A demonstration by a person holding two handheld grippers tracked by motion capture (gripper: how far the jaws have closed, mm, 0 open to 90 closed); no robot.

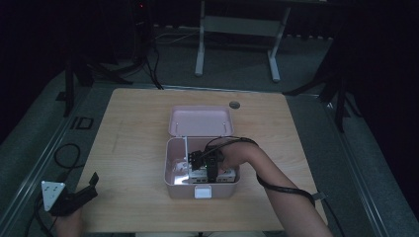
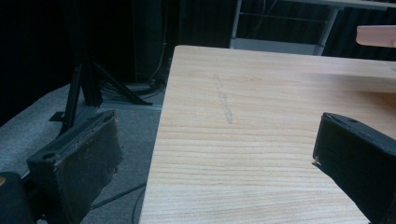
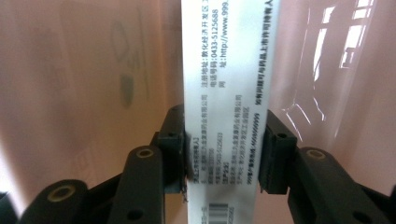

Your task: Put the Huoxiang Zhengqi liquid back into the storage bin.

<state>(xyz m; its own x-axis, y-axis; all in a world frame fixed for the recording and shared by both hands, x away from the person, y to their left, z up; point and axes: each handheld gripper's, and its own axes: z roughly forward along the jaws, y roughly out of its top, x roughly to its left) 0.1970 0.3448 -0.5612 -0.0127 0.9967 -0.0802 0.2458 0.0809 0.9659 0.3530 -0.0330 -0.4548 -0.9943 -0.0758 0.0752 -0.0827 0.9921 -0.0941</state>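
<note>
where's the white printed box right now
In the right gripper view the white printed box stands between the jaws of the right gripper, inside the pink storage box mid-table in the high view.

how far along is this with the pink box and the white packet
Done: the pink box is open, lid back. In hand: the right gripper sits inside it, its fingers against a white printed carton. Left: moving the carton on; the left gripper waits open at the table edge.

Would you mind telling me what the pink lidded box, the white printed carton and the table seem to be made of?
Pink lidded box: likely smooth plastic; its inner wall shows glossy reflections. White printed carton: probably matte cardboard, flat faces bearing printed text and a barcode. Table: pale wood or wood-look laminate, visible grain.
</note>
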